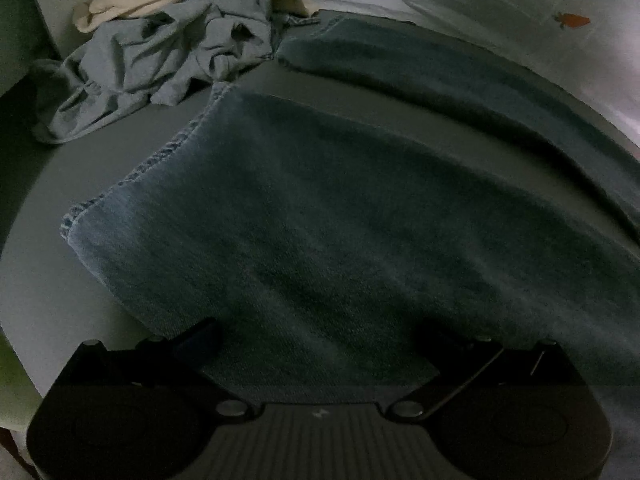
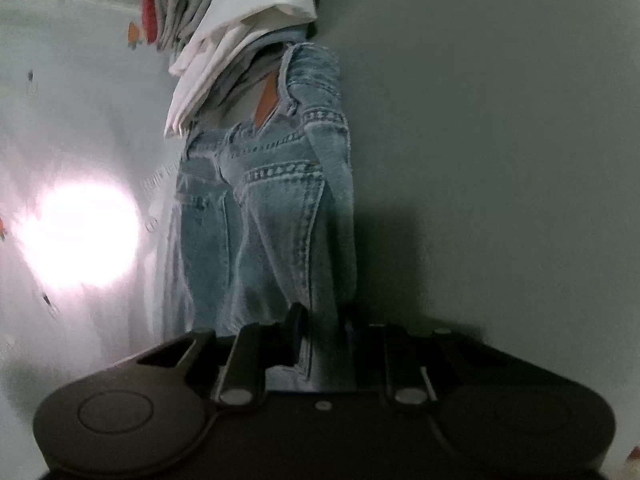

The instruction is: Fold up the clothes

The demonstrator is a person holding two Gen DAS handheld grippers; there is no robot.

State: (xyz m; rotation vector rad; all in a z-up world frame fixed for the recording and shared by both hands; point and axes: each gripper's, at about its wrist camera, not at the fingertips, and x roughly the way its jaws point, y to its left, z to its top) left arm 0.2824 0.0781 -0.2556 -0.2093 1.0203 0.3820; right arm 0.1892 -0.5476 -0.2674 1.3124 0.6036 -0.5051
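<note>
Right wrist: gripper (image 2: 320,332) on stitched, faded denim jeans (image 2: 276,200)

Crumpled clothes (image 1: 160,64) crowd the far-left corner; table (image 1: 80,152) beside jeans (image 1: 320,220) open.

Faded blue jeans (image 2: 280,208), pale grey-blue crumpled garment (image 1: 160,60), white folded cloth (image 2: 240,40).

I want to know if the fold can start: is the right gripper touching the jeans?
Touching. The right wrist view shows the right gripper with its jaws closed on a fold of the jeans, denim pinched between them.
</note>
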